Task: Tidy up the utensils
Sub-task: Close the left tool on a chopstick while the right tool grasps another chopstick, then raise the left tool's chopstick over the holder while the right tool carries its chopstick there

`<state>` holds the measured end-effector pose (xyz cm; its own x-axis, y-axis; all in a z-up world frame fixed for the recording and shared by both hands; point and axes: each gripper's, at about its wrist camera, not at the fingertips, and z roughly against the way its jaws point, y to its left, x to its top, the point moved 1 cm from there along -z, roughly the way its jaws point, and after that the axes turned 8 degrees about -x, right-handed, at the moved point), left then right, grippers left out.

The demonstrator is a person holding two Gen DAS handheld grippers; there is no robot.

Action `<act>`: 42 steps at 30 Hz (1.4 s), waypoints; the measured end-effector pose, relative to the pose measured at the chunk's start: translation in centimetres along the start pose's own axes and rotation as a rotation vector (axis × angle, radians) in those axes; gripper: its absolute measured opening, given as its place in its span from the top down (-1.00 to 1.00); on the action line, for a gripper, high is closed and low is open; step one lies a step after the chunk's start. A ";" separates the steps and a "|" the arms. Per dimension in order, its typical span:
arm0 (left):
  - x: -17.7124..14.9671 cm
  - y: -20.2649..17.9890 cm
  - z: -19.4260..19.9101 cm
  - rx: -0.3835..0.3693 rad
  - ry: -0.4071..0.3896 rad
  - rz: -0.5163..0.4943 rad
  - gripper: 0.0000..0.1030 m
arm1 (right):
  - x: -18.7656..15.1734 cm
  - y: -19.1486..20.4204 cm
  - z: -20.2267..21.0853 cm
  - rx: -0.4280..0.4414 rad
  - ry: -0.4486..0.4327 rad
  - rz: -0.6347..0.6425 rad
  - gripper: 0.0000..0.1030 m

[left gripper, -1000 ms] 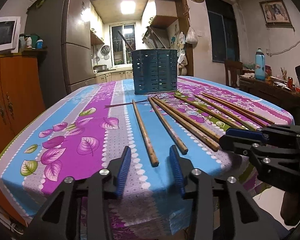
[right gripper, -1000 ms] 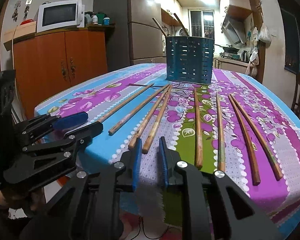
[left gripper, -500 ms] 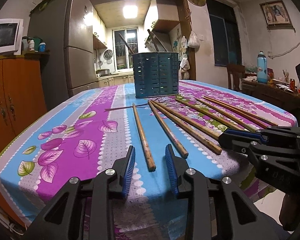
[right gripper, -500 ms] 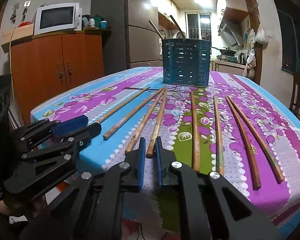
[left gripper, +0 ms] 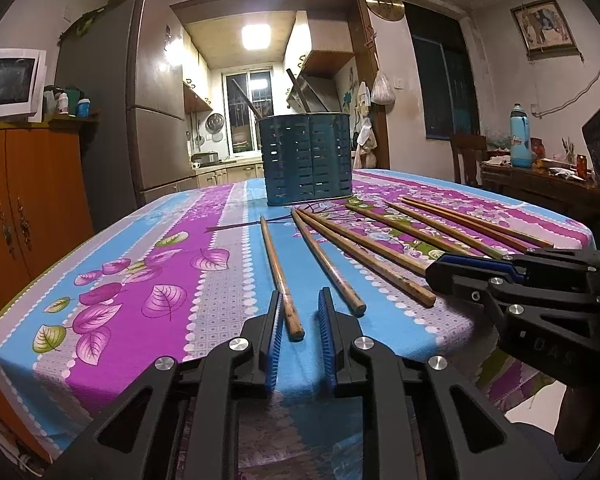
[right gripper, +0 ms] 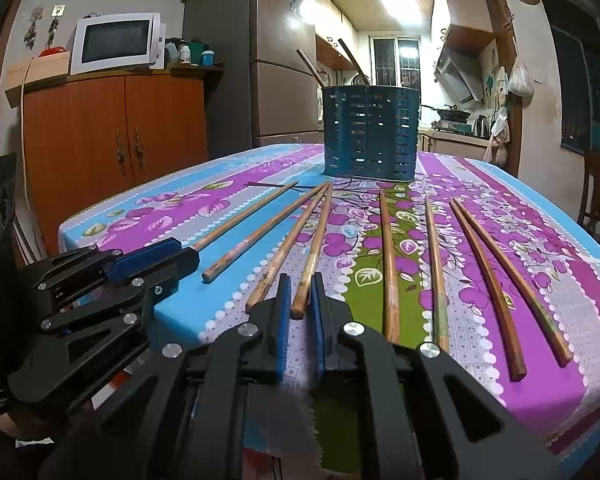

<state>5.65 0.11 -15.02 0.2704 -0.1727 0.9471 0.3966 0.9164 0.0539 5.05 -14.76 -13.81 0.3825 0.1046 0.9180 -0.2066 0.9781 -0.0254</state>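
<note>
Several wooden chopsticks lie fanned out on the flowered tablecloth [left gripper: 148,292] in front of a dark teal slotted utensil holder [left gripper: 309,159], which holds two chopsticks; it also shows in the right wrist view [right gripper: 371,133]. My left gripper [left gripper: 299,312] is open, its jaws either side of the near end of the leftmost chopstick [left gripper: 278,272]. My right gripper [right gripper: 300,296] is open by a narrow gap around the near end of another chopstick [right gripper: 314,252]. The right gripper also shows in the left wrist view [left gripper: 472,270], and the left gripper shows in the right wrist view [right gripper: 160,256].
The near table edge lies just under both grippers. An orange cabinet [right gripper: 112,136] with a microwave [right gripper: 116,42] and a fridge [right gripper: 276,64] stand left of the table. A chair [left gripper: 466,156] and a cluttered side table [left gripper: 540,176] stand at the right.
Both grippers have moved forward and down to the near chopstick ends. Each now straddles one chopstick tip. The right jaws have narrowed.
</note>
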 end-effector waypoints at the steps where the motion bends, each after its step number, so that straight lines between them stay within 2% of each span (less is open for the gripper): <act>1: 0.0 0.0 0.0 0.000 -0.002 0.003 0.61 | 0.0 0.0 0.0 0.000 -0.003 -0.002 0.84; 5: -0.1 0.0 0.1 0.005 -0.003 0.008 0.63 | -0.1 -0.1 0.0 -0.002 -0.001 -0.008 0.86; 7: -0.1 0.1 0.2 0.010 0.004 0.013 0.79 | -0.1 -0.2 0.1 -0.003 0.001 -0.016 0.86; 9: -0.1 0.3 0.2 0.012 0.011 0.020 0.84 | -0.1 -0.2 0.1 -0.003 0.002 -0.022 0.87; 15: 0.0 0.5 0.4 0.023 0.017 0.023 0.85 | -0.1 -0.6 0.2 -0.010 0.001 -0.032 0.87; 19: 0.9 0.6 1.2 0.038 -0.012 0.010 0.85 | 0.6 -1.2 0.9 -0.026 -0.016 -0.036 0.89; 27: 5.1 0.2 4.2 0.056 -0.135 -0.034 0.85 | 4.8 -2.1 4.4 -0.037 -0.132 -0.013 0.90; 31: 7.3 -0.1 4.7 0.058 -0.185 -0.062 0.85 | 8.1 -2.8 5.5 -0.029 -0.191 0.012 0.90; 35: 9.6 -0.2 4.7 0.068 -0.232 -0.088 0.85 | 11.1 -3.6 5.2 -0.010 -0.204 0.027 0.90; 42: 12.7 -0.1 3.8 0.075 -0.266 -0.123 0.85 | 15.2 -4.3 3.8 0.010 -0.198 0.056 0.90</act>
<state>5.72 -0.80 -1.77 -0.0183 -0.1923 0.9812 0.3435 0.9204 0.1868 8.29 -18.03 1.73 0.1856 0.1202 0.9752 -0.2321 0.9698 -0.0754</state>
